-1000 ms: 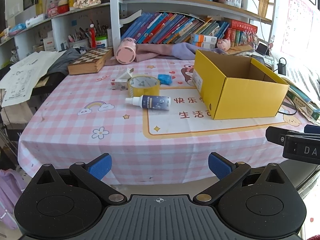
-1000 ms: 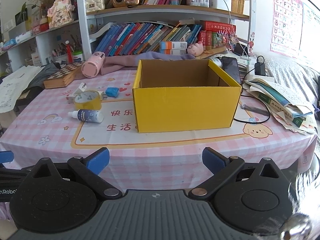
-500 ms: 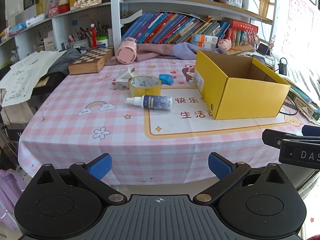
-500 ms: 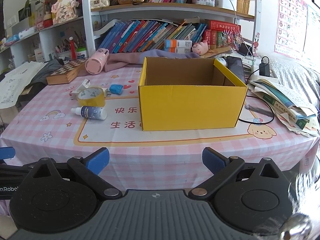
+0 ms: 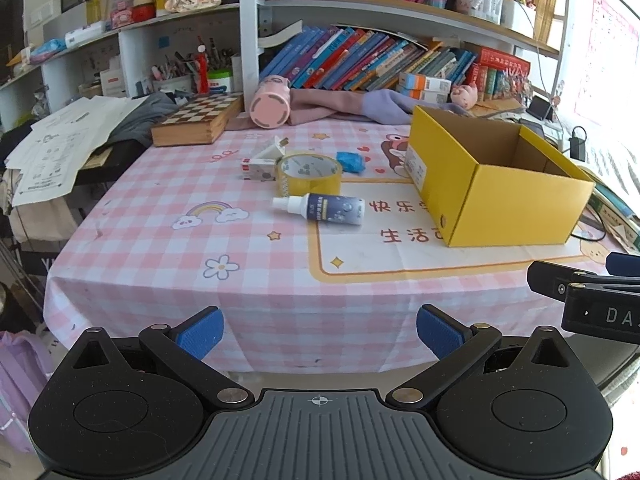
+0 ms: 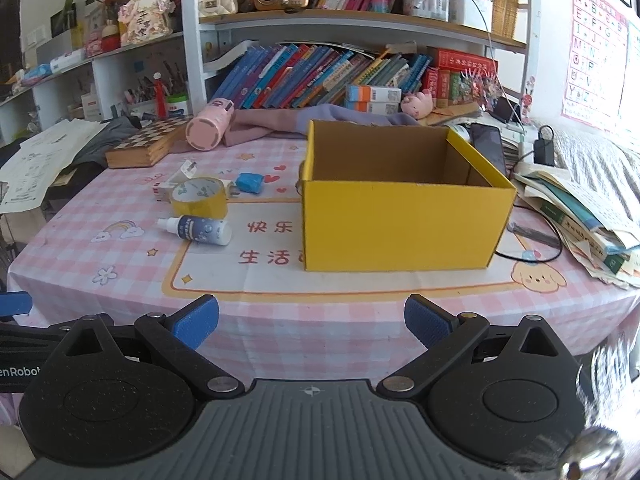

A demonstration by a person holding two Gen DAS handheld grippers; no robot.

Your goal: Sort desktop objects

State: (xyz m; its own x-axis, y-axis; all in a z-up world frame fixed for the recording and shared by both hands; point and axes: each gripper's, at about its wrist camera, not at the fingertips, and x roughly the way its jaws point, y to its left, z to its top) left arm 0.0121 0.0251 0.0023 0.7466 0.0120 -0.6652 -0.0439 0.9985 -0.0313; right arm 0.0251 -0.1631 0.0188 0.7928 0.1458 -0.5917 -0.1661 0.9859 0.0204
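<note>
- Your open yellow cardboard box sits on the right part of the desk, near the front edge.
- Left of it lie a small white spray bottle with a dark blue label, a roll of clear yellowish tape, a blue crumpled lump and a small white carton. The tape touches the carton.
- The pink checked tablecloth covers the desk.
- A pink round cup lies on its side at the back edge, beside a wooden chessboard box.
- Your left gripper and right gripper hang before the front edge, fingers spread wide, holding nothing.
</note>
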